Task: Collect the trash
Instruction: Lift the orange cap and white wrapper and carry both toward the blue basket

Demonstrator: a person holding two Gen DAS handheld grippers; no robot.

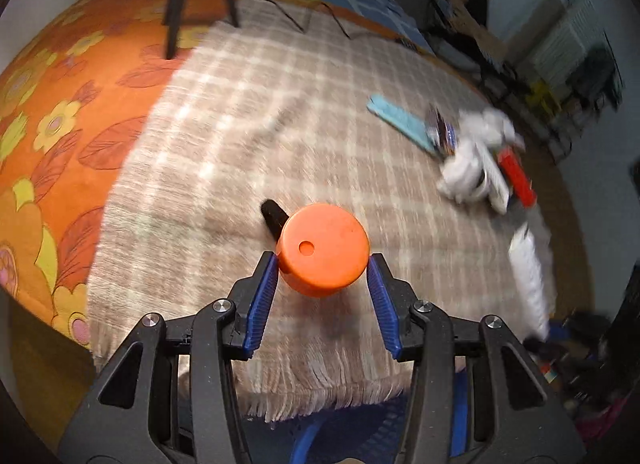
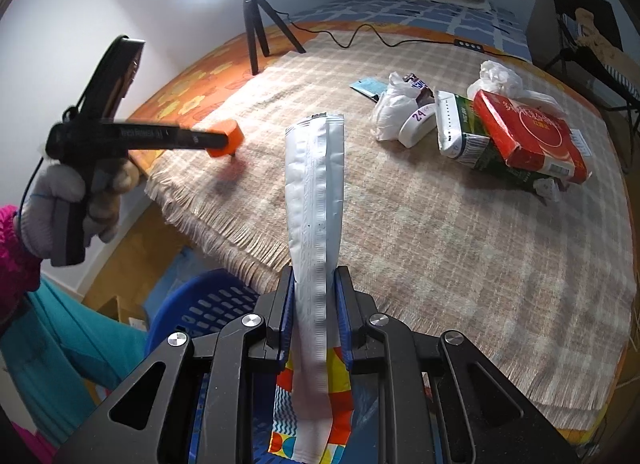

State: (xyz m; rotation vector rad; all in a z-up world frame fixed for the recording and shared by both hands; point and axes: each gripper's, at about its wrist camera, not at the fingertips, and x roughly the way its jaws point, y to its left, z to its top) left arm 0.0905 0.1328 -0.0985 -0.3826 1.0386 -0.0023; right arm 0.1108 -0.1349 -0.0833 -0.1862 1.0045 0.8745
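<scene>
Wrapper [image 2: 316, 199] stands clamped in right tongs [image 2: 314, 276]; left tongs [image 1: 322, 260] grip orange cap [image 1: 322, 250].

Black grippers, blue-padded fingers [image 1: 262, 300]; white glove [image 2: 48, 199], pink sleeve [image 2: 12, 256].

white curved plastic band [image 2: 418, 125], in the trash pile toward the far right corner of the beige checked blanket [image 2: 440, 232]: "24" in purple digits
red cardboard carton [image 2: 532, 135], near the blanket's right edge: pale circular emblem with writing too small to read
black gripper arm [image 2: 160, 135], over the blanket's left edge: white lettering, unreadable
green-and-white carton [image 2: 460, 131]: print illegible
</scene>
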